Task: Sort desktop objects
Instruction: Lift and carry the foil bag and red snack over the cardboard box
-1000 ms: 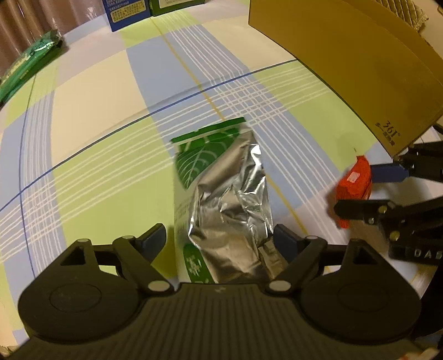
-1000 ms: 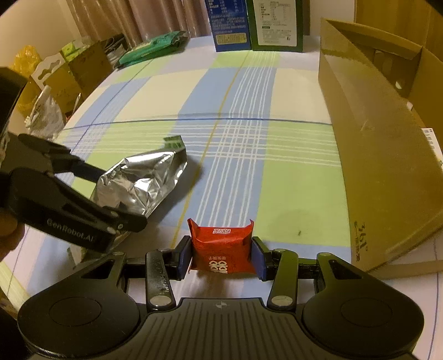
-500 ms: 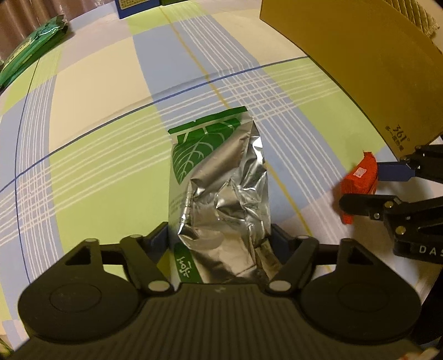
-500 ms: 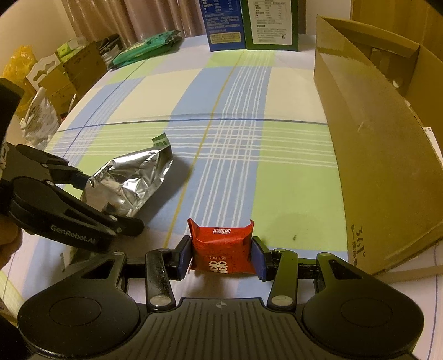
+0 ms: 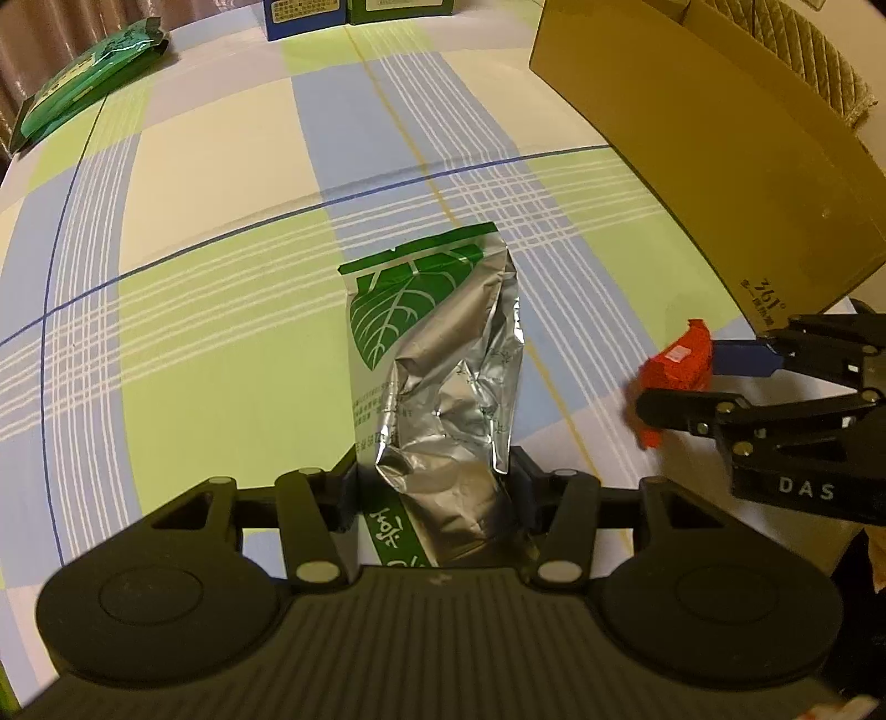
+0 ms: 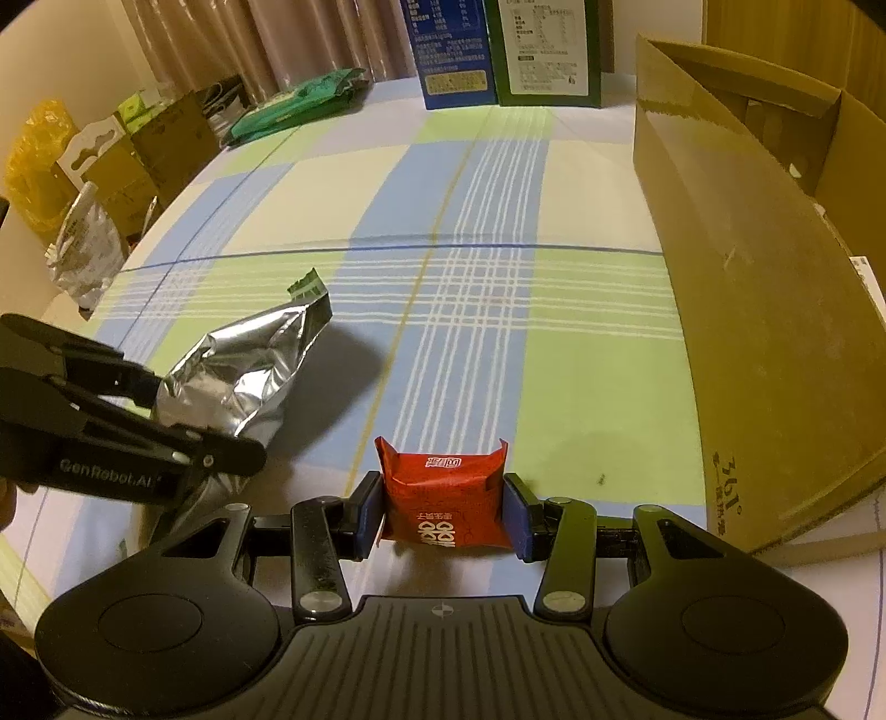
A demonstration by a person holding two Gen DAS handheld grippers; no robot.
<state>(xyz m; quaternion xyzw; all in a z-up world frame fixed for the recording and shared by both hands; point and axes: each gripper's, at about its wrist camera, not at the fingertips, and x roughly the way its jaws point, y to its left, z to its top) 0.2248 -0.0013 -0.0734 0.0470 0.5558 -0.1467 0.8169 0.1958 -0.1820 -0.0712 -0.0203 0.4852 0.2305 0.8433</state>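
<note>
Two grippers over a plaid tablecloth [image 5: 221,343], each with a packet. Left gripper [image 5: 437,487]: jaws closing, pads touching both sides of a crumpled silver foil pouch with a green leaf print [image 5: 443,376]; the pouch's near end sits between the pads, its far end stretches away above the cloth, seen raised in the right wrist view. Right gripper [image 6: 443,509]: fingers clamped on a small red snack packet [image 6: 443,493], held just above the cloth near the table edge. To the right stands a large open cardboard box [image 6: 764,310], near the red packet but apart from it. At the table's far end, a blue carton [image 6: 448,50] and a green carton [image 6: 545,50] stand side by side; a flat green package [image 5: 83,83] lies far left.
</note>
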